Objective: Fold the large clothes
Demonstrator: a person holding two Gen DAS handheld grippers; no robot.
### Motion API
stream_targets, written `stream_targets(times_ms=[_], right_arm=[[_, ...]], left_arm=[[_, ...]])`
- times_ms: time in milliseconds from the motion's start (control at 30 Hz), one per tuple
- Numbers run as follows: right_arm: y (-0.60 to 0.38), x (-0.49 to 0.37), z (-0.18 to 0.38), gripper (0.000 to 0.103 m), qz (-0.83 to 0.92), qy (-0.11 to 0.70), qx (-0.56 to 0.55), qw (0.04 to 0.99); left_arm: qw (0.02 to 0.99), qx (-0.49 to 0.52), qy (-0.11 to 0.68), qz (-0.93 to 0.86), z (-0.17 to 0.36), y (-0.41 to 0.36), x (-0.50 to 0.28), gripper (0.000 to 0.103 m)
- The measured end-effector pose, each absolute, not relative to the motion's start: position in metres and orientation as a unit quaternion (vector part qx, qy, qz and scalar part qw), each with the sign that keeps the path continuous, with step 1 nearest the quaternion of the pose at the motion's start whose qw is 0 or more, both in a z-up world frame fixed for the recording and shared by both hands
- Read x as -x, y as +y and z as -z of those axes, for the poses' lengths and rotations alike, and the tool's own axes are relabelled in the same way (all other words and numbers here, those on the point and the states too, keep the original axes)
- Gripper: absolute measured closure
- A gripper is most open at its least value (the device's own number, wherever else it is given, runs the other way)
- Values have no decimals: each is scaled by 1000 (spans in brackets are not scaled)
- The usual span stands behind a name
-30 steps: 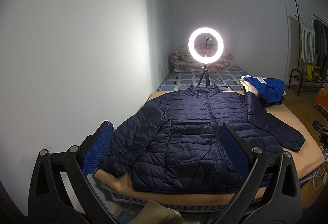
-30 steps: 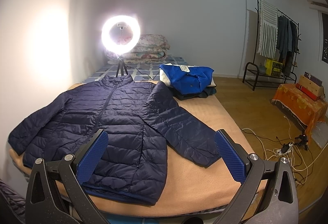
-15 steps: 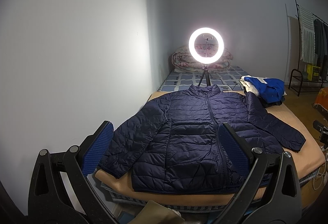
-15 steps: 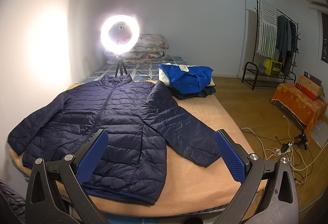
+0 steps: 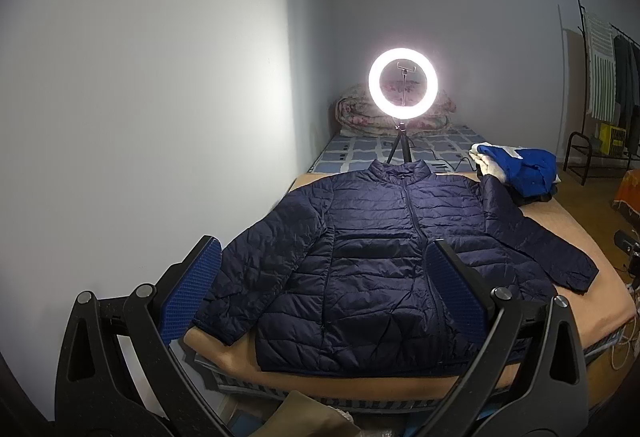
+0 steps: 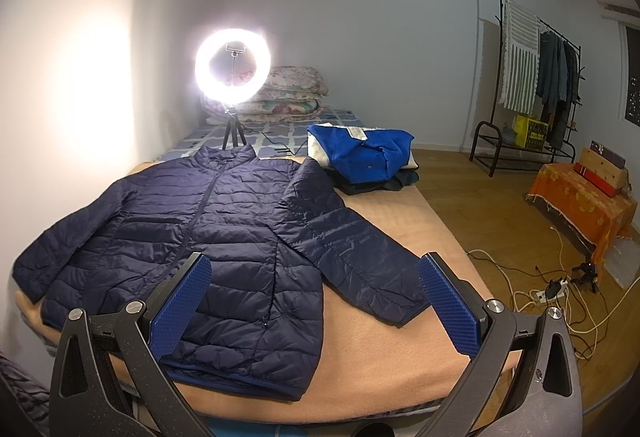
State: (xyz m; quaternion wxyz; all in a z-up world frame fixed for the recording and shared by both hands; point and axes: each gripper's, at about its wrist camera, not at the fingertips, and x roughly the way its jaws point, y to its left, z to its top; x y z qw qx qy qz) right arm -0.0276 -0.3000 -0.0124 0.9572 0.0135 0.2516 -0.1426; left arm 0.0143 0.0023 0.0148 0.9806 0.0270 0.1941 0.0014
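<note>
Nothing is folded yet: the navy puffer jacket (image 5: 384, 257) lies flat and zipped on the tan blanket (image 6: 404, 353) covering the bed, collar toward the ring light (image 5: 403, 88) at the far end, hem along the near edge, both sleeves spread out to the sides. The first step looks to be bringing a sleeve across the chest, and it should go best if each hand-held gripper pinches low on a cuff and takes in both layers of the slippery quilted shell, then lifts only enough to clear the body so the padding does not bunch. The left hand-held gripper (image 5: 324, 293) hangs above the near edge of the bed with its jaws spread wide and empty, the hem below and ahead of it. The right hand-held gripper (image 6: 316, 301) is likewise wide apart, holding nothing, above the near right part of the bed, with the right cuff (image 6: 394, 307) just ahead between its fingers. A folded blue garment (image 6: 366, 153) sits near the far right edge, well apart.
</note>
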Motion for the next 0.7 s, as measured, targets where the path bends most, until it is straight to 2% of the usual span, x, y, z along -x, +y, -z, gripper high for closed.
stream_targets(times_ms=[700], right_arm=[[-266, 0, 7, 0, 104, 256, 5, 961]], left_arm=[[980, -38, 191, -41, 0, 27, -7, 0]])
